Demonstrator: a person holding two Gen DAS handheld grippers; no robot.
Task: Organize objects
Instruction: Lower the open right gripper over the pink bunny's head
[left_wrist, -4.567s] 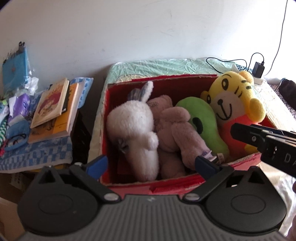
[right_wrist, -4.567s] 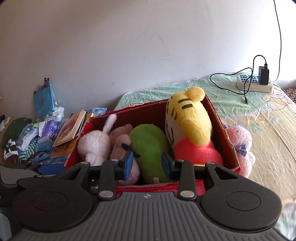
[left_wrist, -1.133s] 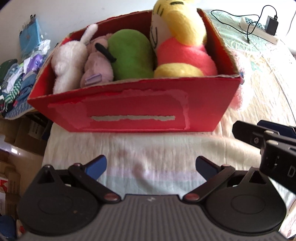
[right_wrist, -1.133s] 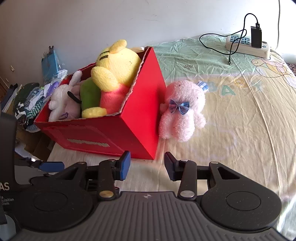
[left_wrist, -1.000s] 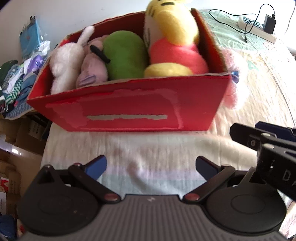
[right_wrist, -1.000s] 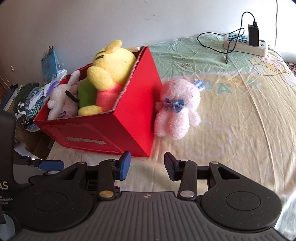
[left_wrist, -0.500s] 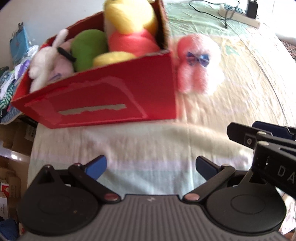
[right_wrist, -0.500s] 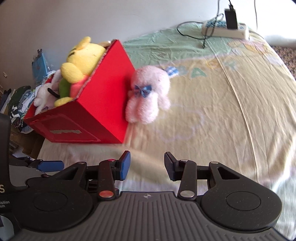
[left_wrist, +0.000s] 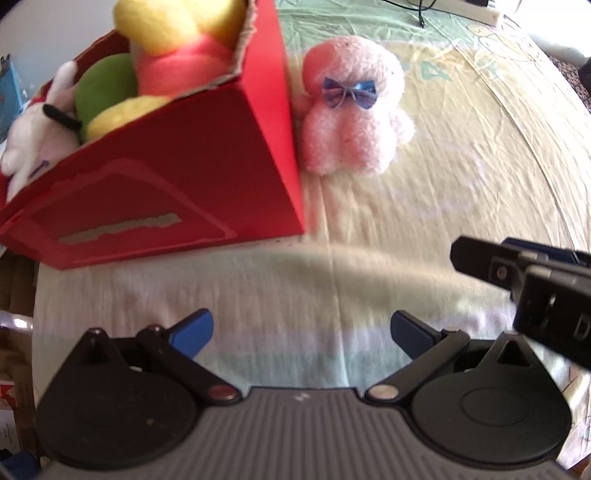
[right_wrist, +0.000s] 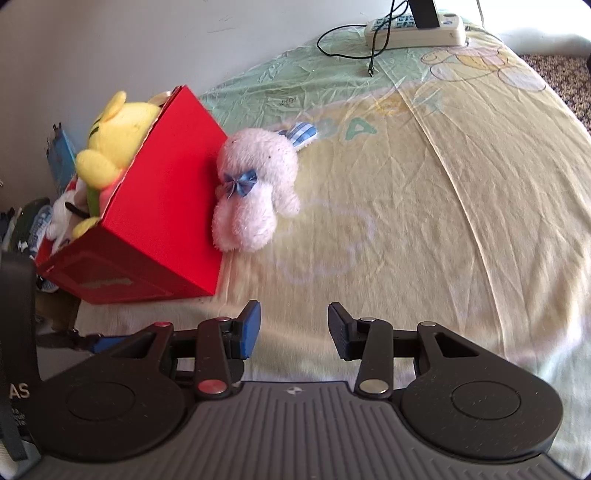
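We held both grippers low over the bed sheet (right_wrist: 424, 192), short of the toys. The left gripper (left_wrist: 300, 332) had its blue-tipped fingers (left_wrist: 192, 330) spread wide and held nothing; the right gripper (right_wrist: 294, 328) also had its fingers (right_wrist: 249, 326) parted, with a narrower gap, and likewise held nothing.

The red box (left_wrist: 177, 184) stood at ten o'clock in both views, near the edge of the bed. It already carried a yellow toy (right_wrist: 118, 144), a green toy (left_wrist: 105, 86) and a white toy (left_wrist: 35, 129), packed close so that little room showed among them. We judged that this crowding explained why one toy lay outside.

The pink toy (right_wrist: 255, 192), with a blue bow (right_wrist: 239, 182) on its front, lay on the sheet at eleven o'clock from the right gripper, leaning against the outer right wall of the box. It was the one toy not yet put away, and we took it as the object in hand. The right gripper sat nearer to it and was, in our judgement, the better placed for a pickup; both sets of fingers were kept apart in readiness.

A power strip (right_wrist: 413, 31) with its black cable (right_wrist: 347, 48) lay at one o'clock, well apart from the toys.
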